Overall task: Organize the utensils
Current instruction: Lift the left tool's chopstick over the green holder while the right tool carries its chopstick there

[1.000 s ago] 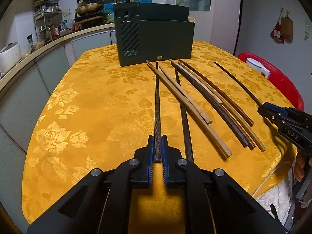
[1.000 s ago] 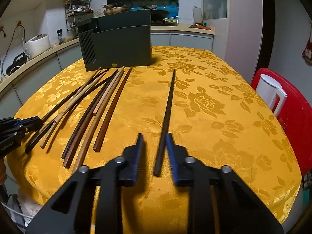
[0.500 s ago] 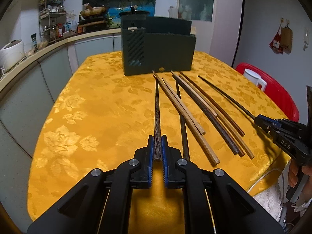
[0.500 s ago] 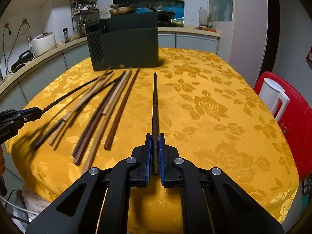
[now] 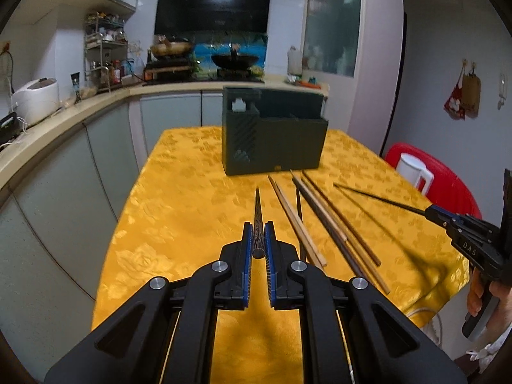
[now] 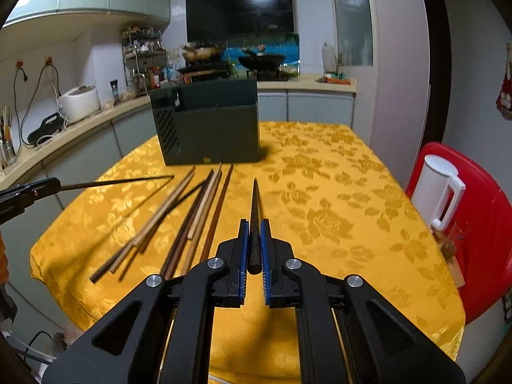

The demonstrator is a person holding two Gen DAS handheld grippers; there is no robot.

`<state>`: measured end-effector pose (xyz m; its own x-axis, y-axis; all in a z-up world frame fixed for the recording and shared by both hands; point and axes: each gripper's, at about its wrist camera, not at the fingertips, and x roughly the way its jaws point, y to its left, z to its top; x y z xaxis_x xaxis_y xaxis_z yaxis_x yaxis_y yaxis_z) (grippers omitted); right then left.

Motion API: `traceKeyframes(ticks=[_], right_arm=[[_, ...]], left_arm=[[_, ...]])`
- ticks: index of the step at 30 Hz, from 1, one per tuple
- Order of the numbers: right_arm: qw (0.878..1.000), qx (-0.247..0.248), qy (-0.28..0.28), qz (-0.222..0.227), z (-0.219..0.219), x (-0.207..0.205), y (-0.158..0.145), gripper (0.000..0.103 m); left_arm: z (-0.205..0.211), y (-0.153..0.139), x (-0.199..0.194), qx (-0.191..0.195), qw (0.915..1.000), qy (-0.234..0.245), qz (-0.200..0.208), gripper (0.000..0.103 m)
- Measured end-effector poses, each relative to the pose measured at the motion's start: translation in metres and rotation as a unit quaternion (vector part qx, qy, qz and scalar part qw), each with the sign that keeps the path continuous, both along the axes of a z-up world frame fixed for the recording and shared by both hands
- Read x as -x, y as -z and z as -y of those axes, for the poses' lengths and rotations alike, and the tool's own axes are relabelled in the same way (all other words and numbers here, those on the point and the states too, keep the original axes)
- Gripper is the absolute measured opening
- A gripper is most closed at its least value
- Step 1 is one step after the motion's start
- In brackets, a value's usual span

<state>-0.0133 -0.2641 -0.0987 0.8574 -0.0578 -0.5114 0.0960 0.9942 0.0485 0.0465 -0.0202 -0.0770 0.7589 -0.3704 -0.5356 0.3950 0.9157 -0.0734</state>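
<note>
My left gripper (image 5: 258,228) is shut on a dark patterned chopstick (image 5: 258,217), lifted off the yellow table and pointing toward the dark green utensil holder (image 5: 275,134). My right gripper (image 6: 254,225) is shut on a second dark chopstick (image 6: 255,208), also raised and aimed at the holder (image 6: 208,128). Each gripper shows in the other's view: the right one (image 5: 430,213) at the right edge with its chopstick (image 5: 377,196), the left one (image 6: 56,185) at the left edge with its chopstick (image 6: 118,181). Several wooden and dark chopsticks (image 5: 320,220) (image 6: 192,214) lie on the cloth between them.
The table wears a yellow flowered cloth (image 5: 179,198). A red chair (image 6: 480,224) with a white jug (image 6: 438,188) stands at the table's right. A curved kitchen counter (image 5: 48,134) runs along the left, with a rice cooker (image 5: 36,99) and stove behind the holder.
The right gripper shut on its dark chopstick, which lay loose between open fingers a second ago. Both grippers have risen, lifting their chopsticks off the cloth, and the view tilted up.
</note>
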Motion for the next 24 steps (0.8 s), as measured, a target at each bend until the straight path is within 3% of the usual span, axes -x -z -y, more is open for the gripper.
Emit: traceKeyframes(ticks=[7,14,24], right_arm=[[0.999,-0.005,-0.011,0.037,0.003,0.002,-0.029,0.008],[0.997,-0.006,-0.027,0.068,0.002,-0.005,-0.057,0.008],[0.996,-0.032,-0.05,0.059,0.01,-0.045,-0.084,0.008]], left_arm=[[-0.005,-0.033,-0.003,0.022,0.9991,0.002,0.035,0.007],[-0.004,-0.049,-0.016,0.026,0.9986,0.01,0.046,0.007],[-0.005,-0.071,-0.045,0.036,0.9979,0.023,0.048,0.007]])
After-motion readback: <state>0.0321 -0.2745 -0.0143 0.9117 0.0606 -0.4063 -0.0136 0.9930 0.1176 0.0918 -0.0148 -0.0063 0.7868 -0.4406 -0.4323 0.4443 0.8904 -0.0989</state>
